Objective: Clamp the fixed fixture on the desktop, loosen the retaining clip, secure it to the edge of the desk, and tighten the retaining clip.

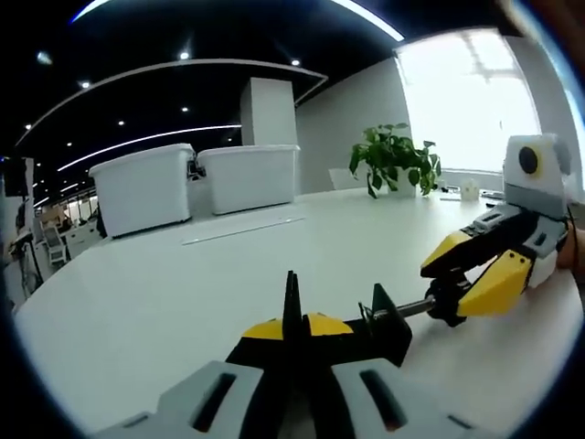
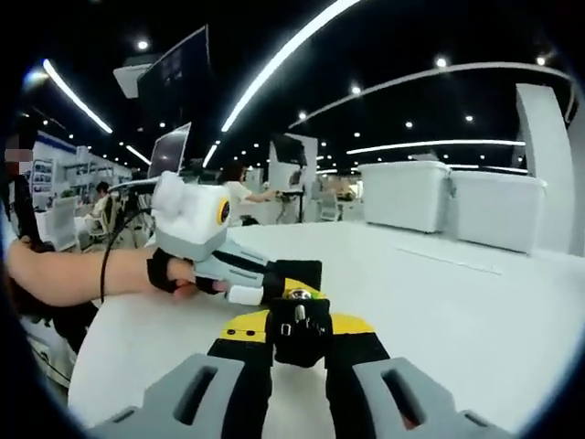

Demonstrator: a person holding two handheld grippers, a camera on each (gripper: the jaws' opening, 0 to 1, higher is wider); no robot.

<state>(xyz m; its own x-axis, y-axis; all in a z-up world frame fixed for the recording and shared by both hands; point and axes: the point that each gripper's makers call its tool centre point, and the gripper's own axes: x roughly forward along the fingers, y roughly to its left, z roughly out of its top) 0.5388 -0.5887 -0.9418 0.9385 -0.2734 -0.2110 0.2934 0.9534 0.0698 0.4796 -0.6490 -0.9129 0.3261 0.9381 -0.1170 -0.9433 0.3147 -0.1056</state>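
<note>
Early stage, by look of it: clamp fixture [image 1: 384, 325] off desk edge, held above white desk [image 1: 183, 293], not yet seated on rim.
Left claw [image 1: 294, 340] pressed together on fixture's black body at 6 o'clock in left gripper view.
Right claw [image 1: 464, 279] at 3 o'clock pinching screw knob [image 1: 446, 300] — loosening step judged under way.
Securing and tightening left.
In right gripper view, fixture [image 2: 297, 325] end-on; jaw gap and desk edge hidden.
Storage bins [image 1: 196, 183], potted plant [image 1: 393, 157] far off.
</note>
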